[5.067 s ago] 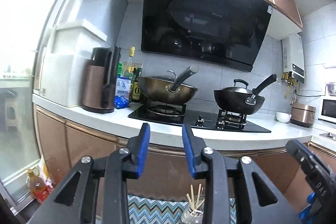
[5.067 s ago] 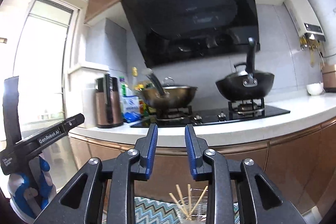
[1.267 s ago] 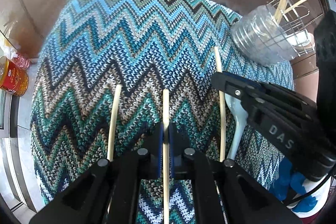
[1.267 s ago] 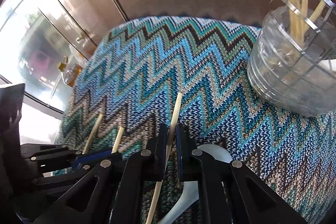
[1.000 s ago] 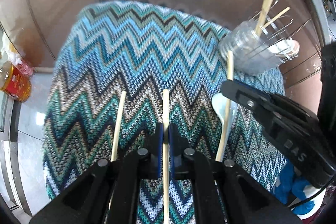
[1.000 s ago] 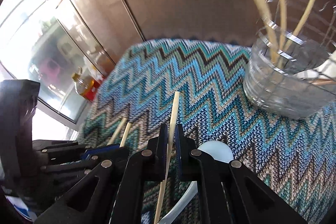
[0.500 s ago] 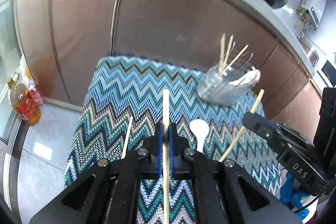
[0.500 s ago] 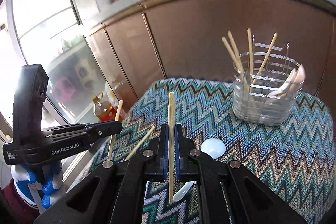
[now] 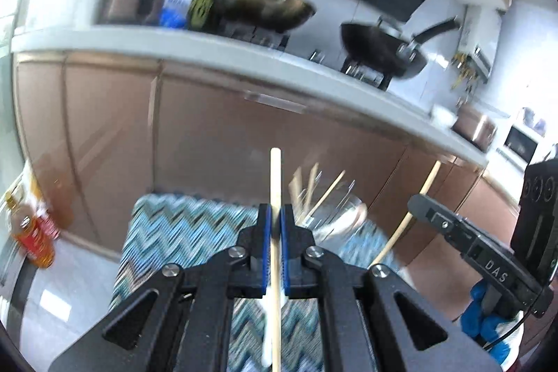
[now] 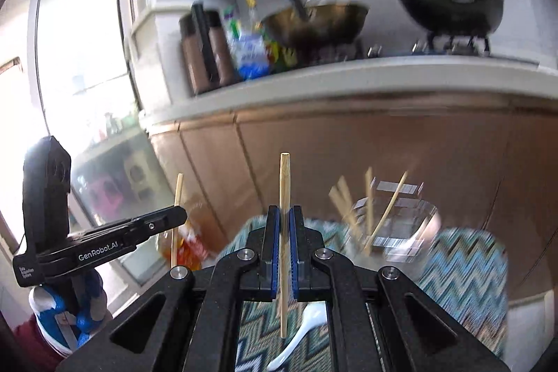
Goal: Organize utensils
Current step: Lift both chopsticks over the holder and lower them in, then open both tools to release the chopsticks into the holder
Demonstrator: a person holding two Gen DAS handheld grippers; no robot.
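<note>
Both hand-held grippers are clamped on a single chopstick each, raised above the zigzag-patterned cloth.

In the left wrist view, the left hand-held gripper (image 9: 275,215) fills the lower centre of the frame, its blue pads (image 9: 266,246) pressed narrow on a pale wooden chopstick (image 9: 275,197) that runs straight up between them, its tip standing well clear of the jaws against the brown cabinet doors (image 9: 209,128). Just right of the jaws, in the middle of the frame, stands the clear utensil holder (image 9: 341,215) with several chopsticks leaning in it; it is blurred. The zigzag cloth (image 9: 181,225) lies below it, at lower left of centre. At the right edge the right hand-held gripper (image 9: 418,203) shows from the side, holding a second chopstick (image 9: 411,215) that slants up to the right, with a blue-gloved hand (image 9: 484,330) beneath it.

In the right wrist view, the right hand-held gripper (image 10: 285,215) is likewise closed tight on its chopstick (image 10: 284,190), upright at lower centre. A white spoon (image 10: 307,330) lies on the cloth (image 10: 464,260) beneath the jaws. The holder (image 10: 401,225) sits right of centre on the cloth, apart from the gripped chopstick. At left, the left hand-held gripper (image 10: 178,215) holds its chopstick (image 10: 178,194) nearly vertical.

Across the top of both views runs the white kitchen surface (image 9: 174,40) with two woks, both blurred.
</note>
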